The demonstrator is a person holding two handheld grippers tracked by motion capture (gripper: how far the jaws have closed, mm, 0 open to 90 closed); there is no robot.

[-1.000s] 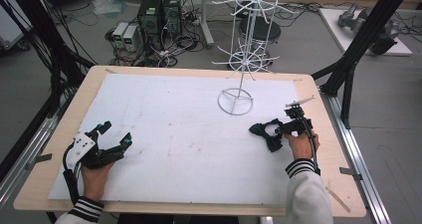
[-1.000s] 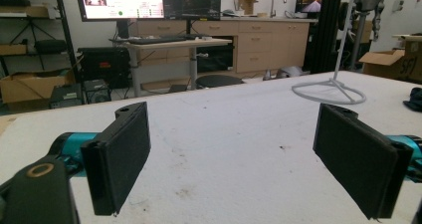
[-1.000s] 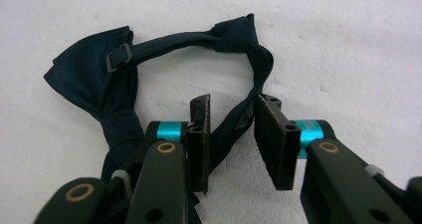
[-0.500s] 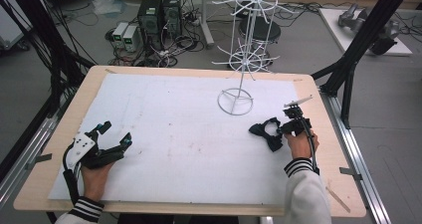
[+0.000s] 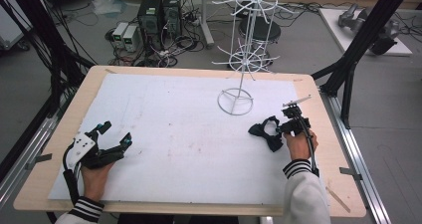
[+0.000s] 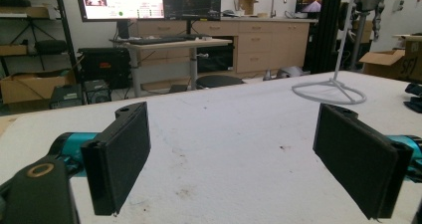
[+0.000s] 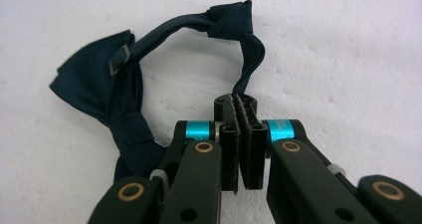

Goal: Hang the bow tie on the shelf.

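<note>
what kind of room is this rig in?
Likely a robotics or data-collection lab: desktop computers and loose cables on the floor past the table, monitors on a desk, and a black frame strut around the rig.

No legible text on the table; a cardboard box point(image 6: 407, 55) at the right edge of the left gripper view bears large dark characters resembling "S7", partly cut off
</note>
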